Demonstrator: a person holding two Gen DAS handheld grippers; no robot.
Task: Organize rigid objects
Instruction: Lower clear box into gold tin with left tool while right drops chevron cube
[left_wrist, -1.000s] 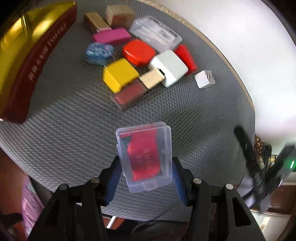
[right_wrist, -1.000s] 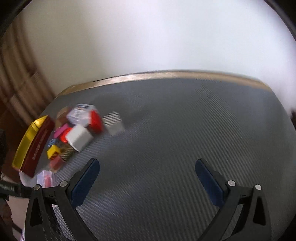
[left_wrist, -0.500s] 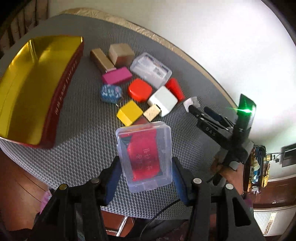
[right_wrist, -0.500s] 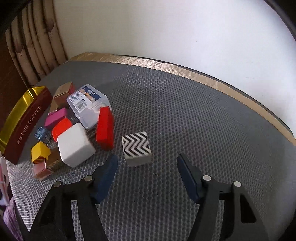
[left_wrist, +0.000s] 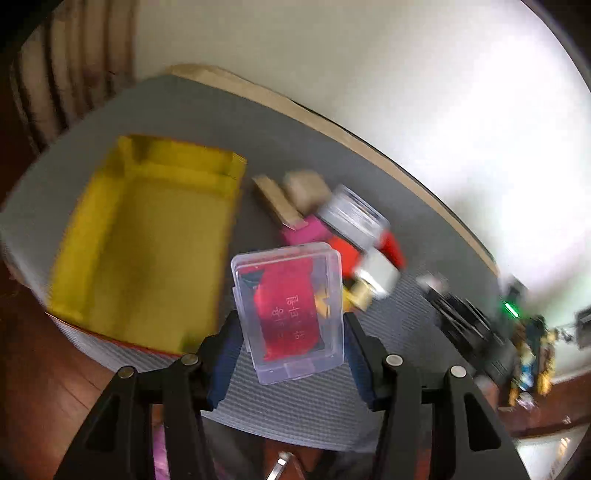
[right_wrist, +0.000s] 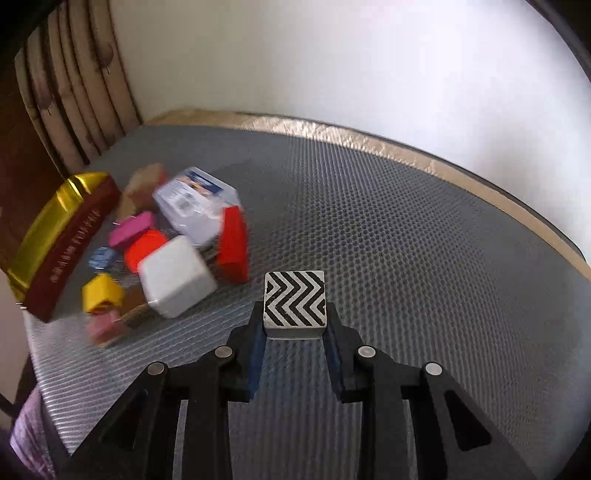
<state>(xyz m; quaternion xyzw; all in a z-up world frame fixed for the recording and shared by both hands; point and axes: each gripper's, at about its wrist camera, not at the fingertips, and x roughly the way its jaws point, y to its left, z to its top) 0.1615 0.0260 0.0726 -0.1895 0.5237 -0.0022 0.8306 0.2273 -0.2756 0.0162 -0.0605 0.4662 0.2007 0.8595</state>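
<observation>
A clear plastic case (left_wrist: 288, 306) with a red card inside is held off the table, my left gripper (left_wrist: 291, 325) shut on its long sides. Beyond it to the left lies the open gold tin (left_wrist: 147, 236). In the right wrist view a black-and-white zigzag block (right_wrist: 294, 299) sits on the grey mat between the pads of my right gripper (right_wrist: 294, 317). Its jaws are closing and the blue pads touch both sides of the block.
A blurred pile lies left of the zigzag block: a white cube (right_wrist: 177, 277), a red block (right_wrist: 232, 251), a clear box (right_wrist: 195, 206), and pink, yellow and tan pieces. The tin's red wall (right_wrist: 70, 243) is at the mat's left edge. The round table's rim (right_wrist: 369, 136) curves behind.
The left gripper has lifted the case and swung left, bringing the tin into full view. The right gripper has moved up to the zigzag block and closed from wide open onto it.
</observation>
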